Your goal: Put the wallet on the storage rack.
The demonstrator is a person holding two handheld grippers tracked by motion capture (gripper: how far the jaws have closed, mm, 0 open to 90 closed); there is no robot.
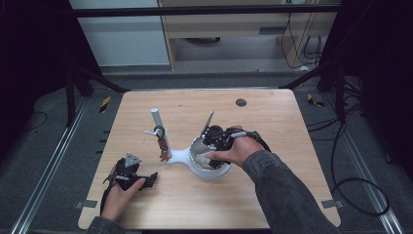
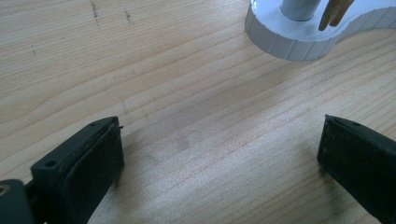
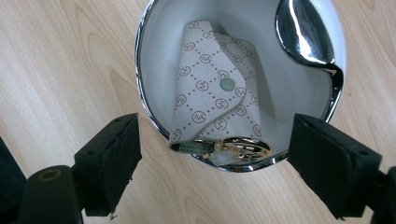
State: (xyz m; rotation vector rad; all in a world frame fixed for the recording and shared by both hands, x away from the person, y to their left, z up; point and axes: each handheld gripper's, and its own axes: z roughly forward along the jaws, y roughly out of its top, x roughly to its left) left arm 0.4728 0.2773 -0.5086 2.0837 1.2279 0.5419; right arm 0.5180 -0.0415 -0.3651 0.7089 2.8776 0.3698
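The right gripper (image 3: pixel 215 154) hangs over the round white dish (image 3: pixel 154 60) of a white stand (image 1: pixel 182 156), its jaws spread with nothing between them. A patterned key pouch (image 3: pixel 212 100) lies inside the dish, leaning against the wall at the lower edge of the right gripper view, its gold clasp (image 3: pixel 243 148) resting on the chrome rim. Judging by this, the placing step looks done: the pouch is in the dish and the pads stand clear of it. The next move probably calls for lifting the gripper straight away from the dish without catching the clasp or the rim.

In the high view the stand sits mid-table, the dish at centre right under the right hand (image 1: pixel 238 148), and a white post (image 1: pixel 158 122) rises at centre left with a set of keys (image 1: pixel 163 148) hanging from a side peg. The left gripper (image 1: pixel 148 179) rests low at the lower left of the wooden table (image 1: pixel 272 117), held by the left hand (image 1: pixel 119 195). In its own view the jaws are wide apart over bare wood, pinching nothing, with the post's ribbed base (image 2: pixel 289 44) at the upper right.

A curved chrome piece (image 3: pixel 306 32) stands up from the dish's rim at the upper right of the right gripper view, close to the path out. A small dark disc (image 1: pixel 240 102) lies near the far edge, well clear.
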